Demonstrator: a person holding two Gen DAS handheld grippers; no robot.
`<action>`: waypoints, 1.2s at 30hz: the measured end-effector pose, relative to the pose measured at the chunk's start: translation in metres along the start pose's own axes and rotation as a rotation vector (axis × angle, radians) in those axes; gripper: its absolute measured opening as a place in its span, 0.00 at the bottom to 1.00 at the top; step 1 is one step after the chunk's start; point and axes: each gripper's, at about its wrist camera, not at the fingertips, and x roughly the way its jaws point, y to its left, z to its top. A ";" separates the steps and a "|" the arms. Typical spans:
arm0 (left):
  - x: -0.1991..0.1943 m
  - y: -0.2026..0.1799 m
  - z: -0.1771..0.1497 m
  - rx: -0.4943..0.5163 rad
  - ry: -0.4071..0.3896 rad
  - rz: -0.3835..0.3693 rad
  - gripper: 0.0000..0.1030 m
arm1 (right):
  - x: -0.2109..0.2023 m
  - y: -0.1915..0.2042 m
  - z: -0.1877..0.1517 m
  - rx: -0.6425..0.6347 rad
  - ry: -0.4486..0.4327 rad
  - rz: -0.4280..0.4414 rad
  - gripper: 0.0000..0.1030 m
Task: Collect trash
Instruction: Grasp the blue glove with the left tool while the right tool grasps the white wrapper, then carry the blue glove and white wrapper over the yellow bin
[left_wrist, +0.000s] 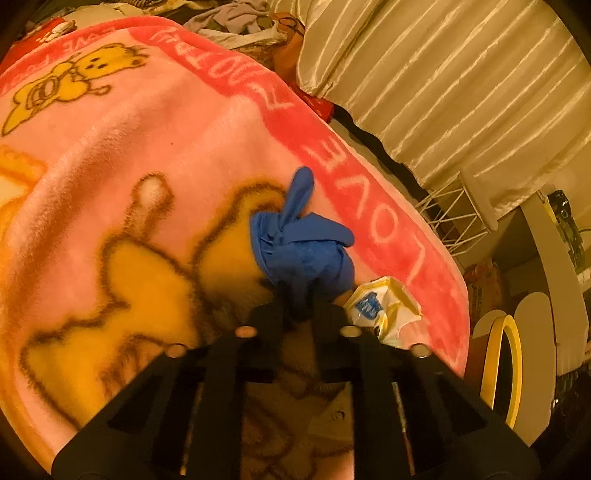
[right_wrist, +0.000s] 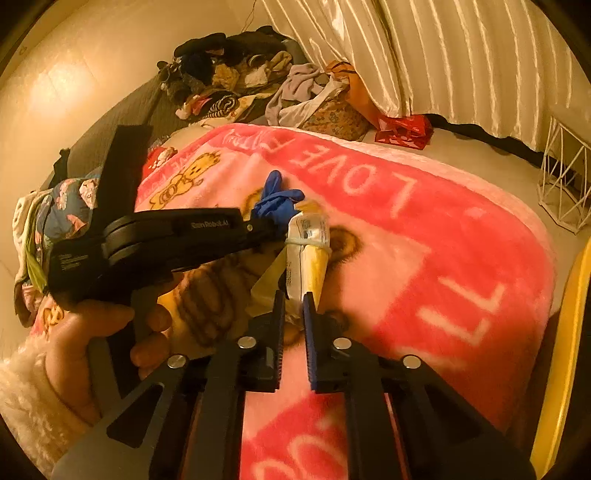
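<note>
My left gripper (left_wrist: 298, 308) is shut on a crumpled blue glove (left_wrist: 303, 247) and holds it over the pink blanket (left_wrist: 155, 140). It also shows in the right wrist view (right_wrist: 271, 227), with the glove (right_wrist: 277, 201) sticking out past its tips. My right gripper (right_wrist: 294, 299) is shut on a crumpled white and yellow wrapper (right_wrist: 308, 251) bound with a rubber band, held above the blanket (right_wrist: 443, 258). The wrapper also shows in the left wrist view (left_wrist: 384, 310), just right of the glove.
A pile of clothes (right_wrist: 251, 85) lies at the far end of the bed. Striped curtains (left_wrist: 443, 74) hang on the right. A white wire basket (right_wrist: 565, 184) and a red bag (right_wrist: 402, 131) stand on the floor beside the bed. A yellow hoop (left_wrist: 506, 369) is at the right.
</note>
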 end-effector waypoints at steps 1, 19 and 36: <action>0.000 -0.001 -0.001 0.008 -0.001 0.003 0.03 | -0.002 -0.002 0.000 0.004 -0.002 -0.001 0.08; -0.042 -0.037 -0.028 0.114 -0.052 0.001 0.01 | -0.056 -0.014 -0.017 0.013 -0.047 -0.051 0.05; -0.072 -0.097 -0.047 0.227 -0.097 -0.054 0.01 | -0.112 -0.037 -0.019 0.082 -0.153 -0.066 0.04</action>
